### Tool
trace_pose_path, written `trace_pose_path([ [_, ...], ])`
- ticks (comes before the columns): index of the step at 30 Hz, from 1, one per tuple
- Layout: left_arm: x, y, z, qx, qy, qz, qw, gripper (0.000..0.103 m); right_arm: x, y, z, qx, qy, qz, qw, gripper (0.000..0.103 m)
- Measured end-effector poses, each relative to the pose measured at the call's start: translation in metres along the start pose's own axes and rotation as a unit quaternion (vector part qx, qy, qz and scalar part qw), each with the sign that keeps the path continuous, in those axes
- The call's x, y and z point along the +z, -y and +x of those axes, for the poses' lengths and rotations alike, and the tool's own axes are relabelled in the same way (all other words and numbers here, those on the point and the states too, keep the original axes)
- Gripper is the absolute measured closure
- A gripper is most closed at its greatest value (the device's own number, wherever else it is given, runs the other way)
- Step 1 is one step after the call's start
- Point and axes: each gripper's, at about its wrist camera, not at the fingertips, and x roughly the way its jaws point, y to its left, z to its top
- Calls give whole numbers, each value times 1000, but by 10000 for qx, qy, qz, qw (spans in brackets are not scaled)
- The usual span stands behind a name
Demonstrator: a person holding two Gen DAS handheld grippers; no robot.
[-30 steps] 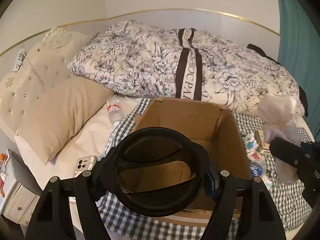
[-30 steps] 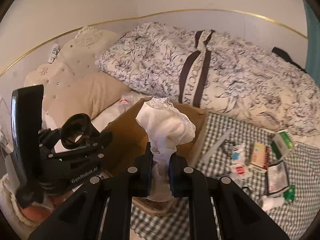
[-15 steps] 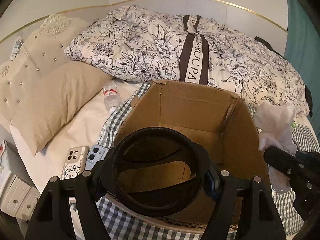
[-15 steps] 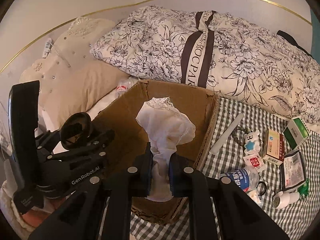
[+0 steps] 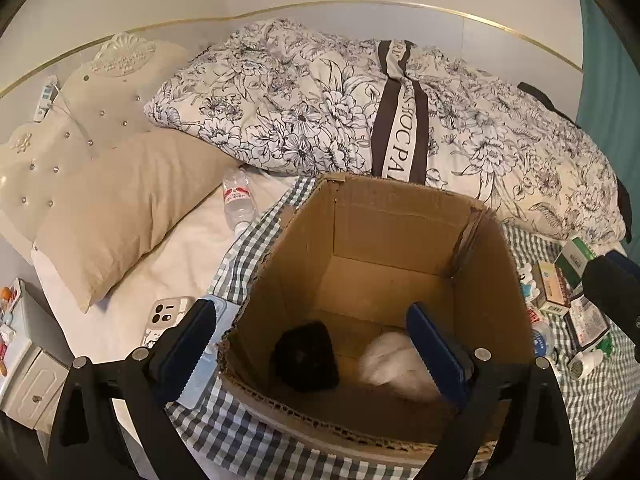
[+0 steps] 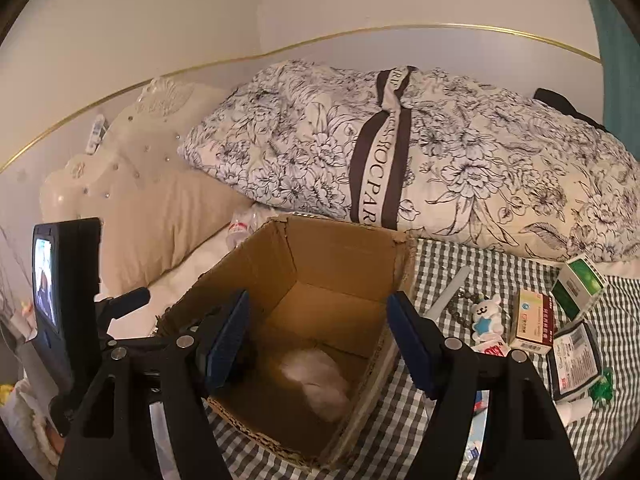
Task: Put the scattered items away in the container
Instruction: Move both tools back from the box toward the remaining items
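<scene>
An open cardboard box (image 5: 400, 216) stands on a checked cloth on the bed; it also shows in the right wrist view (image 6: 344, 240). Inside lie a black round item (image 5: 306, 356) and a white cloth (image 5: 394, 364), the cloth also seen in the right wrist view (image 6: 316, 380). My left gripper (image 5: 316, 344) is open and empty above the box's near edge. My right gripper (image 6: 318, 336) is open and empty over the box. Small boxes, a star toy (image 6: 486, 314), packets and bottles lie scattered on the cloth right of the box.
A floral duvet (image 5: 360, 112) lies behind the box, a beige pillow (image 5: 120, 204) to the left. A water bottle (image 5: 238, 200) and phones (image 5: 164, 316) lie left of the box. A green box (image 6: 578, 284) and medicine box (image 6: 534, 320) sit right.
My left gripper opened and let the black round item fall into the box. My right gripper opened and let the white cloth fall in. Both now hang empty over the box.
</scene>
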Motion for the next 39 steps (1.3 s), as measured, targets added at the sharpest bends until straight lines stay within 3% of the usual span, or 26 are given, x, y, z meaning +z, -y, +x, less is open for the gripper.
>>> trace_pose_path([
  [8, -7, 16, -45, -269, 139, 26, 9995, 4, -14, 25, -47, -276, 73, 202, 9994, 33],
  [17, -25, 60, -110, -644, 473, 210, 9966, 0, -34, 53, -119, -588, 363, 433, 9967, 32],
  [18, -28, 66, -116, -690, 514, 227, 9960, 0, -37, 56, -128, -634, 425, 460, 9960, 25],
  [19, -31, 71, -121, -728, 540, 241, 9956, 0, -39, 60, -136, -681, 470, 480, 9954, 11],
  [20, -34, 76, -125, -765, 547, 263, 9952, 0, -42, 65, -143, -744, 496, 492, 9948, 6],
  [34, -102, 156, -133, -981, 286, 707, 9923, 0, -121, 156, -224, -1637, 581, 1289, 9763, 2],
  [39, -121, 176, -139, -1141, 244, 866, 9894, 0, -142, 177, -239, -1773, 506, 1483, 9716, 2],
])
